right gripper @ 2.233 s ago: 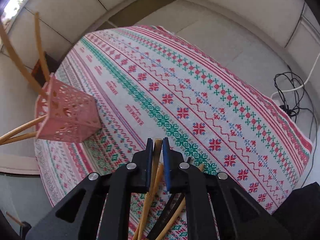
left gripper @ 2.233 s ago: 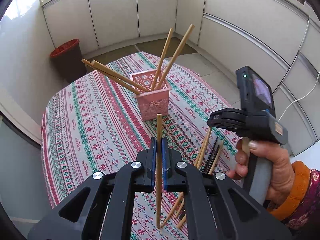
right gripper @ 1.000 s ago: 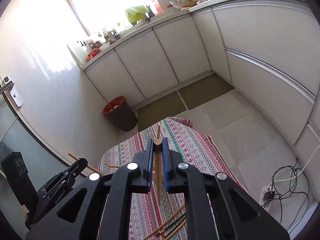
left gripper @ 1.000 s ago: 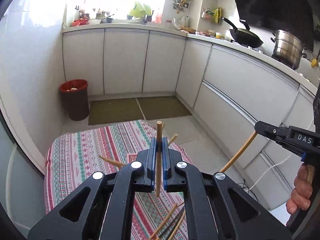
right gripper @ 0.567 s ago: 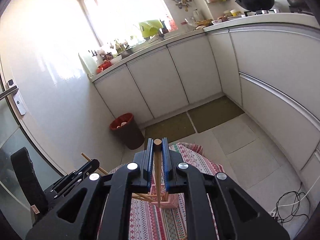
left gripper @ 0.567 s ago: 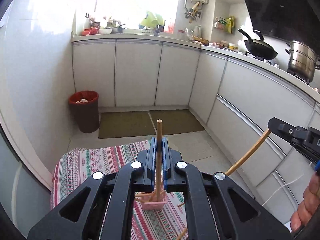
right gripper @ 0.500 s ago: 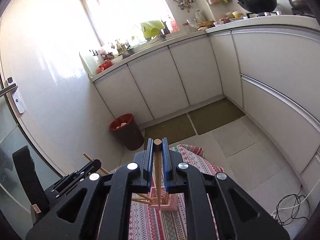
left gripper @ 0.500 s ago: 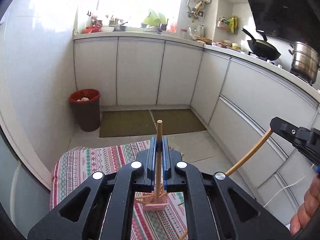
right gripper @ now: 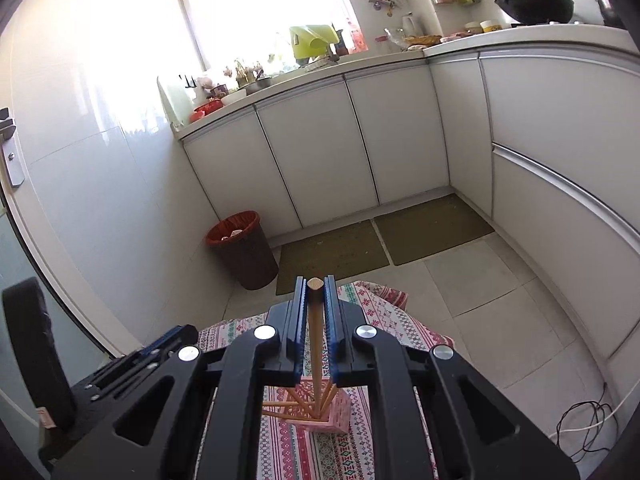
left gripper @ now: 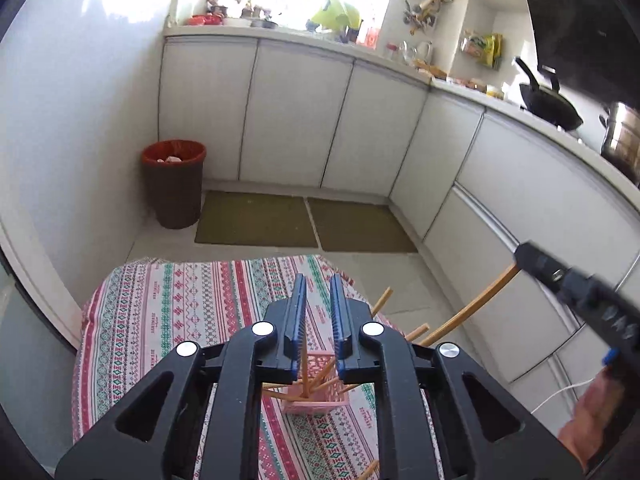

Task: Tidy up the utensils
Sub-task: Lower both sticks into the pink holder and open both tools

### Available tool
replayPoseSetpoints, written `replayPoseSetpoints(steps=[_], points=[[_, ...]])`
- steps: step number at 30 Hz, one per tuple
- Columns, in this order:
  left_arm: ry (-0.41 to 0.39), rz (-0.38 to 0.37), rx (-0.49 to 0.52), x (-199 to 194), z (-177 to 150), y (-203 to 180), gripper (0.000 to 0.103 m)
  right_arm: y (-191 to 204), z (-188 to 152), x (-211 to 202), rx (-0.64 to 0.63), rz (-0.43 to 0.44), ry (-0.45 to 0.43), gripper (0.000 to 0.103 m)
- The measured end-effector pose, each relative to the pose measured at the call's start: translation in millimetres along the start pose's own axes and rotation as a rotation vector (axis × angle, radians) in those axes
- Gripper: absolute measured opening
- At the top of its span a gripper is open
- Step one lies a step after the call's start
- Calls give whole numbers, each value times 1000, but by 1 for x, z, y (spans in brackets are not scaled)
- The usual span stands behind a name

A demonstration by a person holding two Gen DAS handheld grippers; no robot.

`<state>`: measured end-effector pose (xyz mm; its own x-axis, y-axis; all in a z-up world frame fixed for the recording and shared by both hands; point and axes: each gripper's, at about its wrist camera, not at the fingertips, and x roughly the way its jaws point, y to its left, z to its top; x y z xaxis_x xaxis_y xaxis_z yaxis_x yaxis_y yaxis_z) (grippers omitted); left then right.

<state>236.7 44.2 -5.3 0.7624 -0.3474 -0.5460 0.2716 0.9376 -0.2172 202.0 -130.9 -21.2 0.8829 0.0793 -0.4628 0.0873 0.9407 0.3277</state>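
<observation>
A pink perforated basket [left gripper: 316, 402] stands on the patterned tablecloth [left gripper: 168, 312] and holds several wooden chopsticks. My left gripper [left gripper: 318, 312] is open right above it; a chopstick [left gripper: 305, 364] stands loose in the basket between the open jaws. My right gripper [right gripper: 315, 312] is shut on a wooden chopstick [right gripper: 315, 340], held upright with its lower end down in the basket [right gripper: 332, 414]. The right gripper also shows at the right of the left wrist view [left gripper: 520, 266], with its chopstick [left gripper: 468, 308] slanting down to the basket.
A loose chopstick [left gripper: 368, 470] lies on the cloth near the bottom edge. A red-rimmed bin [left gripper: 174, 184] stands on the floor by the white cabinets [left gripper: 296, 116]. Two mats [left gripper: 304, 224] lie beyond the table. A cable [right gripper: 584, 428] lies on the floor at right.
Both grippers rose from the table and came over the basket. My left gripper has opened, and its chopstick has dropped into the basket. The right gripper still holds its chopstick.
</observation>
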Motion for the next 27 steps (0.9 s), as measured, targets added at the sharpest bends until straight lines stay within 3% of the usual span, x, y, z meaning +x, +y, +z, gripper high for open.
replayPoseSetpoints(steps=[6,19,23,27], points=[[-48,8,-53,-21,6,13,26,9,-10,14,-40,-22,1,9],[-33,3,-53,-25,3,20,30,27,-32,36,-90,-26,5,13],[-18,4,-36,-27,-1,15,36,26,-27,19,-91,-39,-17,31],[15,8,2,-27,-13,3,50,21,-32,3,-120,-96,-21,39]])
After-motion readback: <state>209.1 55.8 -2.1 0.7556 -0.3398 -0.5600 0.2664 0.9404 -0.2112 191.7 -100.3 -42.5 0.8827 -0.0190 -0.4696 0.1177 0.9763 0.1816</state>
